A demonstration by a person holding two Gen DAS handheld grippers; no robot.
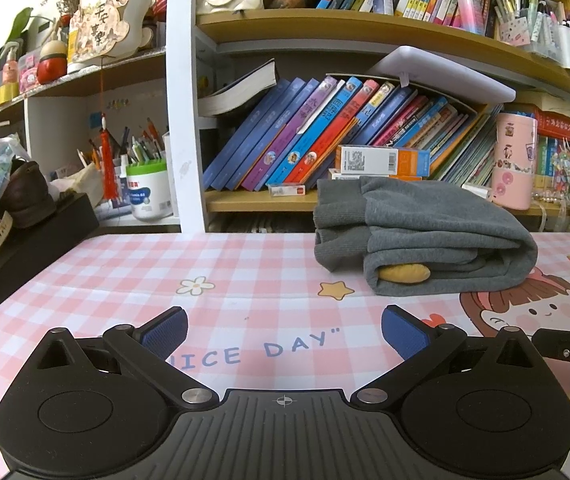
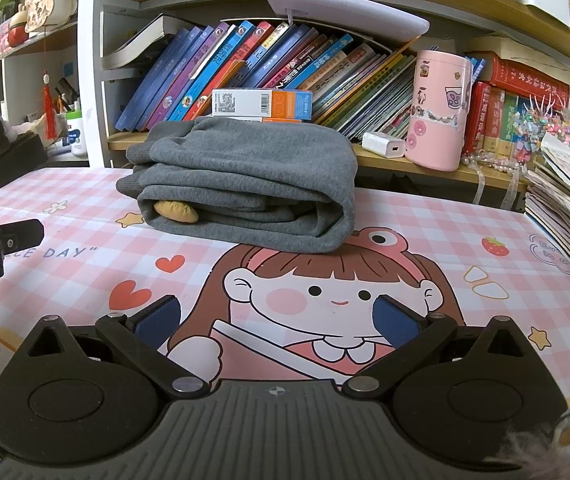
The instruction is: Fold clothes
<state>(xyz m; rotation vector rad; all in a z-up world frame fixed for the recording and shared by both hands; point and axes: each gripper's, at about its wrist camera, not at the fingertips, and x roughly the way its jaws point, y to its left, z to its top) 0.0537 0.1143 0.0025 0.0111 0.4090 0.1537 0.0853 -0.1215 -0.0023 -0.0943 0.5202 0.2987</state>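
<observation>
Both black 2-finger tongs w/ blue pads sit low over the pink checked cartoon tablecloth [image 2: 425,216], nothing between the pads. Left gripper [image 1: 283,330] is spread wide above the "NICE DAY" lettering; right gripper [image 2: 276,318] is spread wide over the printed girl's face. Folded grey knit garment [image 2: 245,184] lies as 1 thick bundle at the far side of the cloth, just in front of the wooden bookshelf [image 2: 425,164], w/ a small yellow patch [image 2: 175,211] showing in its open end. Pink stickered canister [image 2: 437,110] stands on the shelf, right of the bundle.

Bright, even light; fisheye-bent edges.
</observation>
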